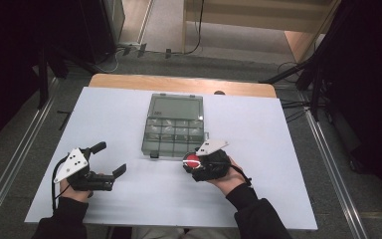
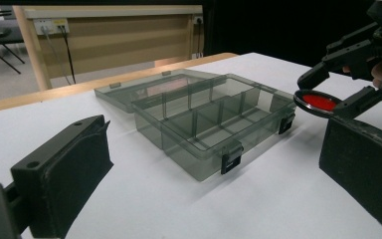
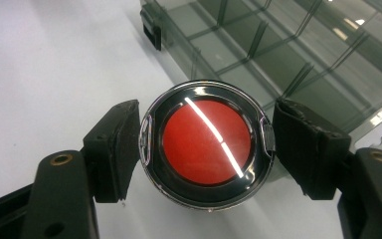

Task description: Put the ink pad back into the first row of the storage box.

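Observation:
A round red disc in a black ring (image 3: 206,144) is clamped between the two jaws of my right gripper (image 3: 206,142), held a little above the table. That disc (image 1: 192,161) hangs just off the near right corner of a smoky clear compartment box (image 1: 173,130), whose lid lies open behind it. From the left gripper view the disc (image 2: 318,103) and my right gripper (image 2: 345,82) sit right of the box (image 2: 214,119). My left gripper (image 1: 110,159) rests low at the table's left front, open and holding nothing.
The white table top (image 1: 258,139) carries the box at its middle. A wooden edge (image 1: 179,83) runs along the far side. Black stands and cables are on the floor to both sides. Open white surface lies between the grippers.

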The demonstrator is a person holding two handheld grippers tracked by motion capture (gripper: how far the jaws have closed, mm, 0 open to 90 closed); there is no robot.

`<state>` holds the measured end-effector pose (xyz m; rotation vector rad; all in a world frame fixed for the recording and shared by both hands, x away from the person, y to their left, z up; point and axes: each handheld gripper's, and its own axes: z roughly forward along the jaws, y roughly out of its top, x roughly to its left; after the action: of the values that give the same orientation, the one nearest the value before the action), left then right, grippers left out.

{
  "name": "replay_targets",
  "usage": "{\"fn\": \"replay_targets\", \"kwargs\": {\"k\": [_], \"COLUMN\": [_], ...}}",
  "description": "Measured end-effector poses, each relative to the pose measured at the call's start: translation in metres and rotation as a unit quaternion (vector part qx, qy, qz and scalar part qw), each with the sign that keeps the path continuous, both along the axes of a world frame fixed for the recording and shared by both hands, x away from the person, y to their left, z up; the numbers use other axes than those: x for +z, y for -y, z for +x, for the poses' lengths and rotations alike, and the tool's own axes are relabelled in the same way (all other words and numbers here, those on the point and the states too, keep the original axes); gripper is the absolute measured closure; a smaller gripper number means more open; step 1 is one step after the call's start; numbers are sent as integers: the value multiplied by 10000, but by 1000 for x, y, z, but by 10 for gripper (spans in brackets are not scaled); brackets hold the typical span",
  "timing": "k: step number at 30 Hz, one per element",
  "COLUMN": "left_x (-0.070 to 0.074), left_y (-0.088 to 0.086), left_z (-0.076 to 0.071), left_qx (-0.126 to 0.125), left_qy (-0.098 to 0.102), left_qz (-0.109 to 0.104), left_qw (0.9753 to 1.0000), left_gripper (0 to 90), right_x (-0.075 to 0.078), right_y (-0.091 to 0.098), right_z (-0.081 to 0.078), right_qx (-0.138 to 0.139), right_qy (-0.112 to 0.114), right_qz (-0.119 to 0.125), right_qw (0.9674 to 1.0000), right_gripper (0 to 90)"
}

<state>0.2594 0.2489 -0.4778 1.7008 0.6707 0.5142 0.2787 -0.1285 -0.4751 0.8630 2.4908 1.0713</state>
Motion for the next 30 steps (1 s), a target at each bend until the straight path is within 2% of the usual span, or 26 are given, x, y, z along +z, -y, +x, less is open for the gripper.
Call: {"fn": "replay_targets", "kwargs": {"k": [9,15,23,30], "left_x": [0,0,0,0], "left_y": [1,0,0,0], "left_z": [0,0,0,0], "left_qx": [-29,-6,-11,-24], "left_qy": [2,-6,-5,3], "left_qz": [26,-3,-14,-28], "left_qw": [10000,10000,10000,10000], "left_gripper": [0,0,0,0], "right_x": [13,26,32,31], "right_y": [-8,-14,-22,-28], "right_z": [11,28,48,65], "right_qx": [87,50,-41,-139], "right_qy": [112,194,209,192], "right_qz": [-85,-124,-228,-337], "right_qw": [9999,9997,9995,9992], "right_gripper": [310,309,309,309]}}
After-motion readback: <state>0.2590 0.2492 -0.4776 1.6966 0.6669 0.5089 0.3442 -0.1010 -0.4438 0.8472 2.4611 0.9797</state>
